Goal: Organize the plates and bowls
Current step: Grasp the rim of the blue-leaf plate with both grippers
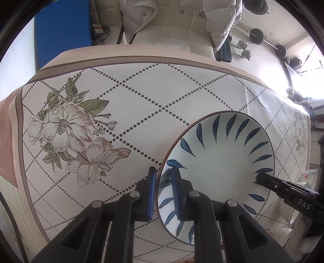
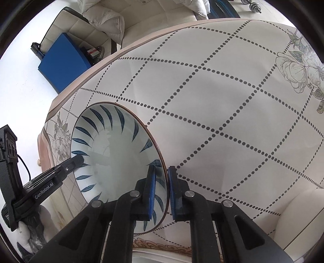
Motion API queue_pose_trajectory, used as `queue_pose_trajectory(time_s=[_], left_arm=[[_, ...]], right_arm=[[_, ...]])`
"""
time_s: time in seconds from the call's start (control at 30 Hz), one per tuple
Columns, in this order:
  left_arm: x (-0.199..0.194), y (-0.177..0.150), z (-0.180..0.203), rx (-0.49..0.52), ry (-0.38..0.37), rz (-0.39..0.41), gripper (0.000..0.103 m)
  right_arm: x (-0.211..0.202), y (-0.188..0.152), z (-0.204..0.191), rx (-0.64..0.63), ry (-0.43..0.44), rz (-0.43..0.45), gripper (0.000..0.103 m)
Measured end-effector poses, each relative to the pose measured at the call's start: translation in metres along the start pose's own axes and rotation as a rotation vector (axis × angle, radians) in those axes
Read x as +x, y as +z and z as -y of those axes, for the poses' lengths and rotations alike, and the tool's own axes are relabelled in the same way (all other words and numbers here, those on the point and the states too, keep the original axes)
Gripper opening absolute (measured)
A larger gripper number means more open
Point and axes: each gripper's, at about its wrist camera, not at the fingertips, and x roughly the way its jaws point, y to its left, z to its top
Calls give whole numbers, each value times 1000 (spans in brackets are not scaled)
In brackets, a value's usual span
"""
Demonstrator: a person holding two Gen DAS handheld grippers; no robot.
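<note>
One white bowl point(image 1: 218, 161) painted with blue leaves inside sits on the patterned tablecloth point(image 1: 141, 97). My left gripper point(image 1: 163, 170) points straight down, shut on the bowl's left rim with one blue pad inside and one outside. In the right wrist view the same bowl point(image 2: 113, 161) lies at lower left. My right gripper point(image 2: 162, 168) is shut on its opposite rim, again with the wall between the pads. Each gripper shows in the other's view: the right gripper point(image 1: 261, 178) on the far rim, the left gripper point(image 2: 79, 159) likewise.
The tablecloth has dotted diamonds and printed flowers point(image 1: 66, 129). Behind the table stands a cream chair with a white padded jacket point(image 1: 178, 18). A blue box point(image 1: 62, 30) and dumbbells point(image 1: 245, 50) are on the floor. More white dishes point(image 1: 289, 214) sit off the table's right edge.
</note>
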Motion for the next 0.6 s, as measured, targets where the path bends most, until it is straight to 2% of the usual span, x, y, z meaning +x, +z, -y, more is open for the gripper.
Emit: queue_pose_trajectory(time_s=[0.27,0.6], left_arm=[[-17,-15,0,13,-15,24,13],[-62,-34,10,42,-55,74,13]], right_arm=[[-20,-8,6,-25,-5,14,12],[-57,-25,16,-20,26,54,12]])
